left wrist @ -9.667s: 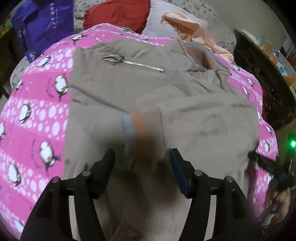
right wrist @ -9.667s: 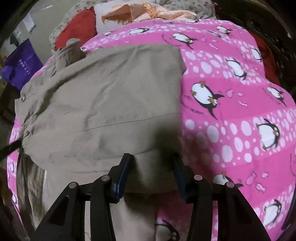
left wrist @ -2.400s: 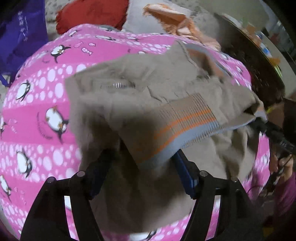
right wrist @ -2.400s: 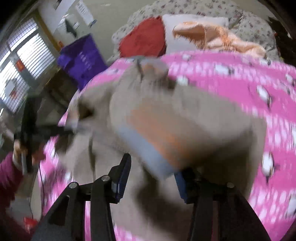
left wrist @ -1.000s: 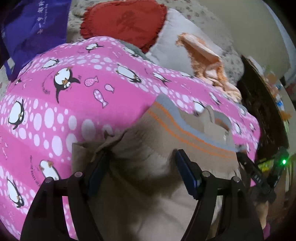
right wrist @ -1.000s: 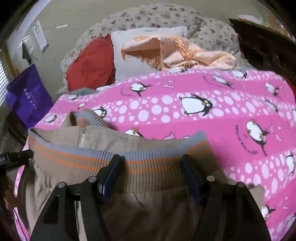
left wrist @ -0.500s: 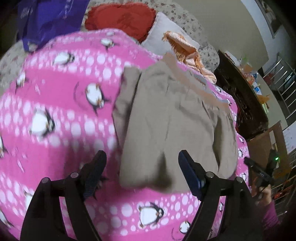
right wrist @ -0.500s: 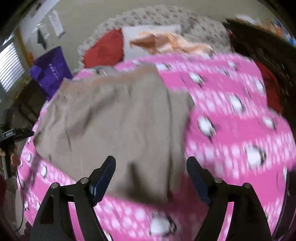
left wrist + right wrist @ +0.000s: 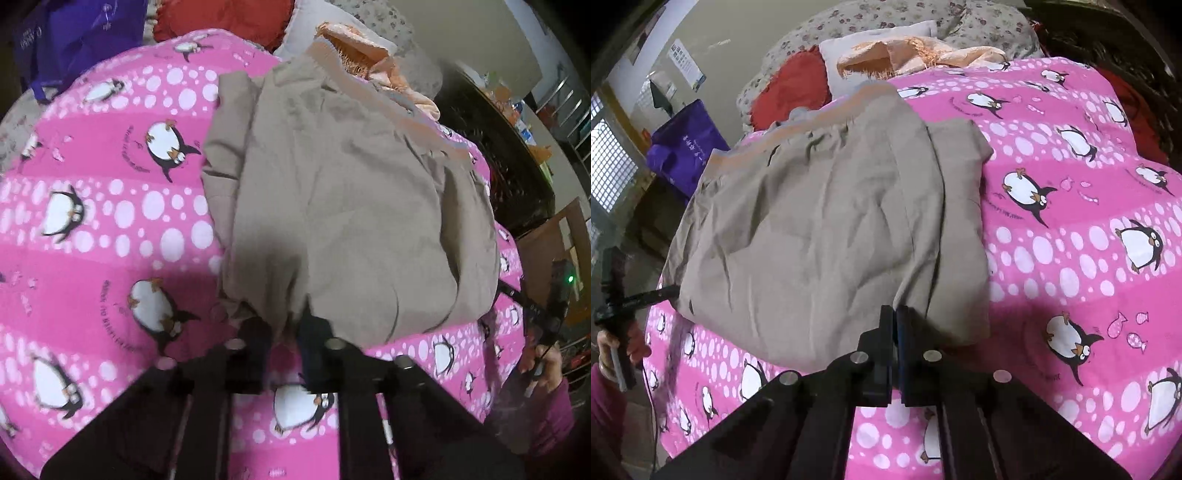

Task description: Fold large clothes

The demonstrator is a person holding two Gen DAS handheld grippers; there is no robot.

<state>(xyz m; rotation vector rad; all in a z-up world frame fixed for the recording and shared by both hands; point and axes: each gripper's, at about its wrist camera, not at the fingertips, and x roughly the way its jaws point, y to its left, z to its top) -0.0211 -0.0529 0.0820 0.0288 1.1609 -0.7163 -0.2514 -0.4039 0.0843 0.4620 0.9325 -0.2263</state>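
A large tan jacket (image 9: 347, 206) lies folded into a rough rectangle on a pink penguin-print bedspread (image 9: 110, 221). Its ribbed hem with orange and grey stripes lies along the far edge (image 9: 820, 114). My left gripper (image 9: 284, 325) is shut on the jacket's near edge, with the fabric bunched between the pads. My right gripper (image 9: 895, 317) is shut on the near edge of the jacket (image 9: 820, 229) in its own view. Each gripper also shows in the other's view, at the jacket's side: the right one (image 9: 532, 306) and the left one (image 9: 639, 295).
A red cushion (image 9: 790, 88), a white pillow and a peach cloth (image 9: 916, 51) lie at the head of the bed. A purple bag (image 9: 683, 155) stands beside the bed on the left. Dark furniture (image 9: 491, 147) runs along the right side.
Half a second ago both grippers were open above the folded jacket. Now both have dropped to its near edge and shut on the fabric.
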